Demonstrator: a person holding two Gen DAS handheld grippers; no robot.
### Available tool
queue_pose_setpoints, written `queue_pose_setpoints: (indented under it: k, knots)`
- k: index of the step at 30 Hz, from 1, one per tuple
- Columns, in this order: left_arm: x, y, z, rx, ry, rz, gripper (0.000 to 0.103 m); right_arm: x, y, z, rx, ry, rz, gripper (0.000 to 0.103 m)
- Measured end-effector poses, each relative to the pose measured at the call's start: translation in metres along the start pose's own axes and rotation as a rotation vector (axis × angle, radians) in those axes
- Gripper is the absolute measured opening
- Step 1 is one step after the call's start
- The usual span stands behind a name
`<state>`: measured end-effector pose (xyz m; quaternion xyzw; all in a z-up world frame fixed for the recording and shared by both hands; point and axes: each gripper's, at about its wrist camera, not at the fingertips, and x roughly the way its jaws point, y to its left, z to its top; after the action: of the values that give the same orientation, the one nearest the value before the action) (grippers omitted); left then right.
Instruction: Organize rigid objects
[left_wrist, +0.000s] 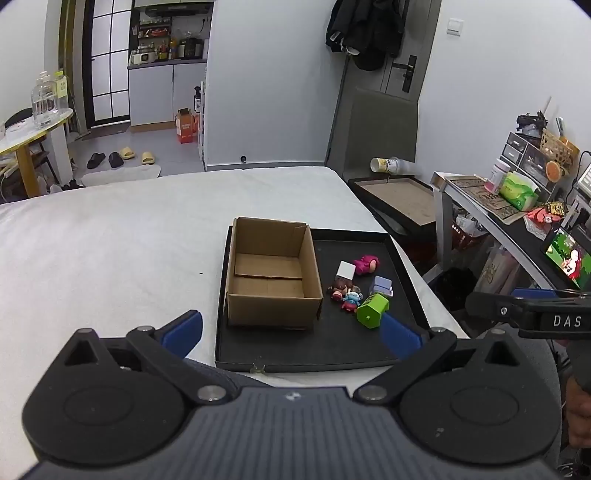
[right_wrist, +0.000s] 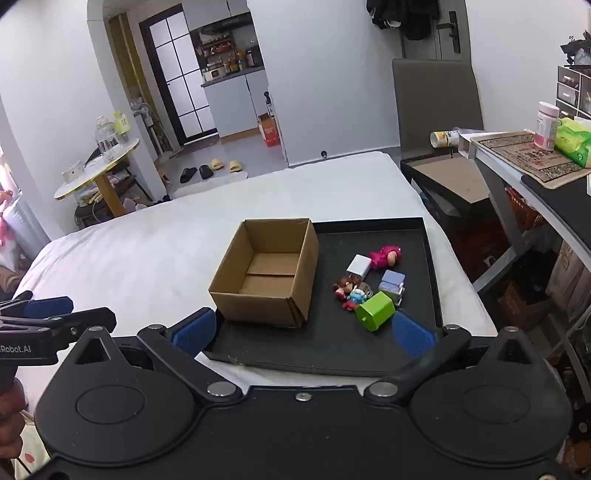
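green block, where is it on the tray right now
In both wrist views the green block lies on the black tray, right of the cardboard box, nearest the camera in the toy cluster, beside the small blue figure.

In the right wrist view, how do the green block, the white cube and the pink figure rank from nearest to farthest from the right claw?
1. Green block: nearest, on the black tray just ahead of the open right claw, by its right finger.
2. White cube: mid-tray, beyond the small figures.
3. Pink figure: farthest, lying just right of the cube.

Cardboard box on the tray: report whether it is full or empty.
Empty. The cardboard box stands open-topped and its bare floor shows; the toys lie beside it on the black tray.
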<state>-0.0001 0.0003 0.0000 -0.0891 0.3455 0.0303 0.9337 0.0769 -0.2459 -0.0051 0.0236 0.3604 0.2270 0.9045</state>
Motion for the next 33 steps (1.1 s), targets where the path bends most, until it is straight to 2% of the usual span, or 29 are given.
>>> queue_pose_setpoints:
  k: [3, 4, 12, 33]
  knots:
    - [-0.001, 0.003, 0.000, -0.012, 0.007, -0.014, 0.102, 0.000, -0.001, 0.001, -0.016, -0.013, -0.006, 0.103]
    - [0.000, -0.002, -0.001, 0.019, 0.005, 0.010, 0.102, 0.001, -0.003, 0.001, -0.015, -0.015, -0.003, 0.103]
    - [0.007, 0.001, -0.001, 0.015, 0.032, 0.006, 0.102, -0.002, -0.005, -0.003, 0.002, -0.007, -0.011, 0.103]
    - [0.004, 0.001, 0.002, 0.009, 0.041, 0.006, 0.102, 0.000, -0.002, -0.003, -0.015, 0.006, -0.003, 0.103]
